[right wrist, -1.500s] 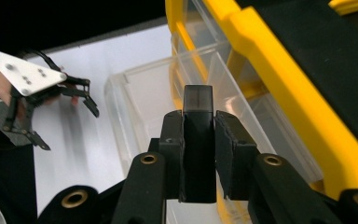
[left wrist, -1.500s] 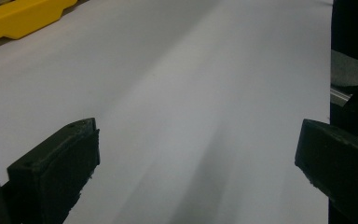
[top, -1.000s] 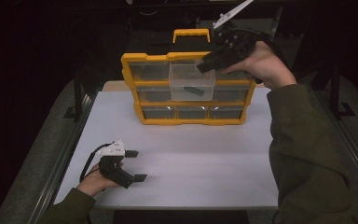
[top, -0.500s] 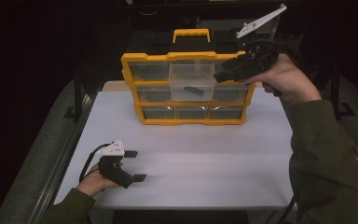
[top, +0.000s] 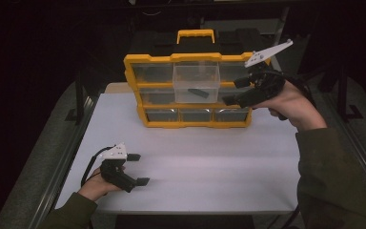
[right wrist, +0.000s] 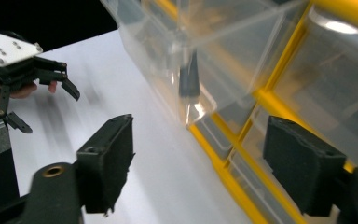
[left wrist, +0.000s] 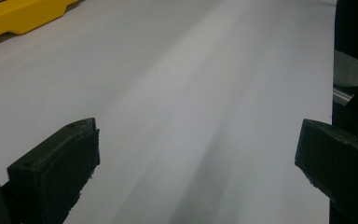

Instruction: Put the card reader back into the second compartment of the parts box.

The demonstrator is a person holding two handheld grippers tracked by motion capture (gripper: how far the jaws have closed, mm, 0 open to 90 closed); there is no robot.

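Note:
A yellow organizer [top: 190, 58] with clear drawers stands at the back of the white table [top: 209, 157]. One clear drawer [top: 196, 83] in its upper middle juts forward, with a small black part [top: 199, 91] lying inside. My right gripper [top: 234, 91] hovers open just right of that drawer, holding nothing. In the right gripper view the drawer [right wrist: 214, 51] and black part [right wrist: 189, 79] lie just beyond the open right gripper [right wrist: 198, 158]. At the front left, my left gripper [top: 138, 169] rests open on the table, with nothing in it.
The organizer has a yellow carry handle [top: 195, 34] on top and rows of shut drawers [top: 196, 115] below. Its yellow base [left wrist: 23, 18] edges the left gripper view. Metal rails [top: 62, 167] border the table's sides, and the surroundings are dark.
My right gripper pulled back from the top front of the jutting drawer, swung right, then dropped lower beside it. The left gripper stayed still.

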